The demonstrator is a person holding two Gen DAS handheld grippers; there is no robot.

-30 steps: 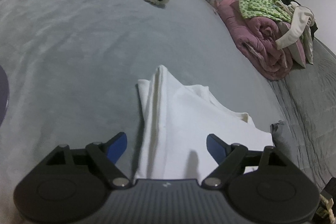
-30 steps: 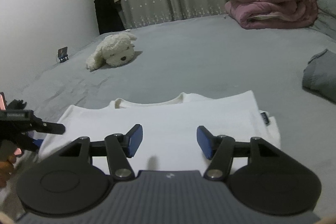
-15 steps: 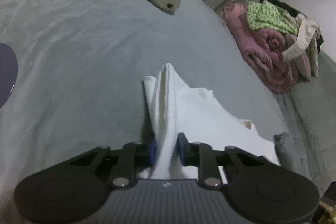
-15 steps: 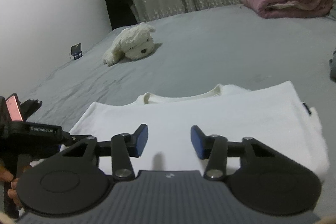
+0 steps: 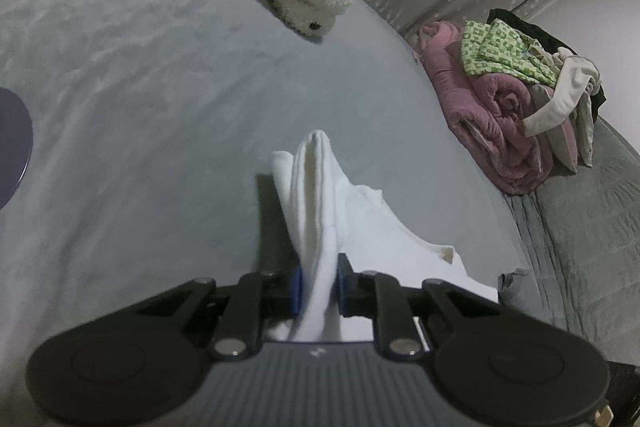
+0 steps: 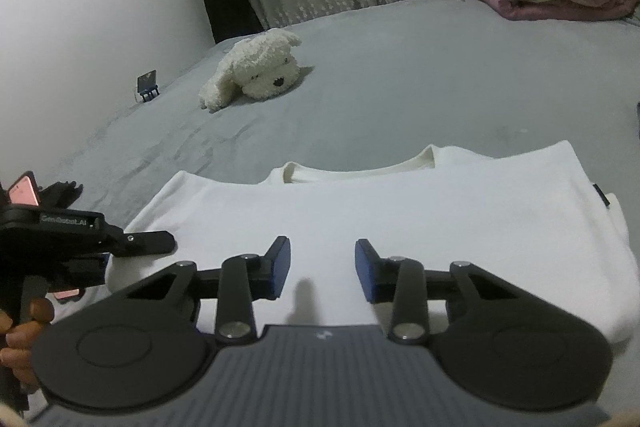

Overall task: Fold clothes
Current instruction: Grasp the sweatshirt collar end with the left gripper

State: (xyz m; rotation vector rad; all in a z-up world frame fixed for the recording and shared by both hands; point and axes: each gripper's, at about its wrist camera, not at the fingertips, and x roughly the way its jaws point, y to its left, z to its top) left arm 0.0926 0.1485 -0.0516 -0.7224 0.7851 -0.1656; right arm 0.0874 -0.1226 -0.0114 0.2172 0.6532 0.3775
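On the near part of the grey bed (image 6: 440, 99) lies the folded white cotton T-shirt (image 6: 400, 211). The left gripper (image 5: 318, 285) pinches its left edge into a ridge; the right gripper (image 6: 322, 269) hangs spread above it, holding nothing.

Light level: dim, cool grey cast in both views.
Shadows: soft dark band left of the raised white cotton garment (image 5: 320, 195); narrow shadow on it between the right tool (image 6: 322, 269) pads.
Glare: none; white fabric nearly washed out.
Distortion: strong fisheye bending, black corner vignette.
Focus: grey bed sheet (image 5: 140, 99) edges smeared.
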